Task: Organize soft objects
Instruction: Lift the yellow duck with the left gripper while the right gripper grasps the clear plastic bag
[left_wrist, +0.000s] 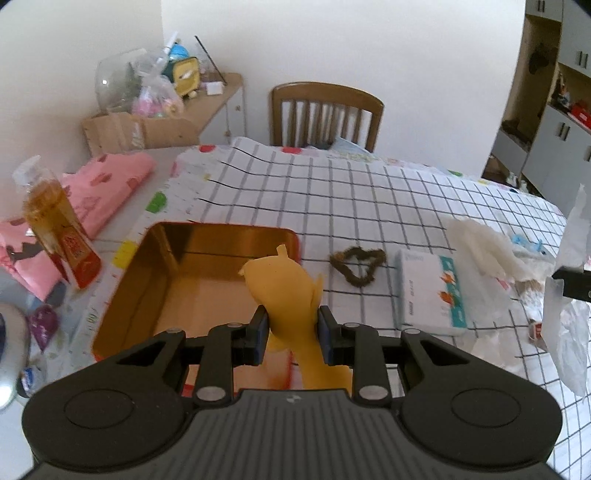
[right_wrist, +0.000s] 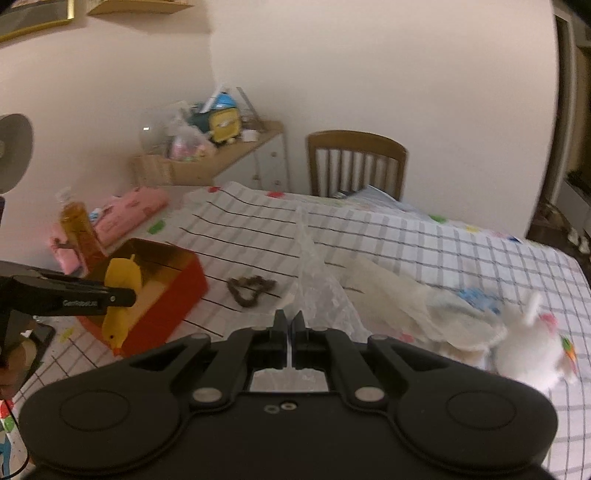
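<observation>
Step in hand — stowing: our left gripper (left_wrist: 290, 334) clamped the yellow rubber chicken (left_wrist: 286, 295) above the red tin (left_wrist: 221, 236); our right gripper (right_wrist: 290, 325) pinched clear plastic wrap (right_wrist: 317, 280). Next, we judged — lower, release.

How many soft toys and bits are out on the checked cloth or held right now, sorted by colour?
Yellow: 1, the rubber chicken in the left gripper
Brown: 1, the fuzzy loop
White: 2, the plush toy and the cloth
Total: 4

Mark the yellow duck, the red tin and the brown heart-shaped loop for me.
yellow duck (left_wrist: 286, 291), left wrist view, its body above the jaws.
red tin (left_wrist: 221, 238), left wrist view, its gold inner back wall.
brown heart-shaped loop (left_wrist: 376, 256), left wrist view, its right lobe.
</observation>
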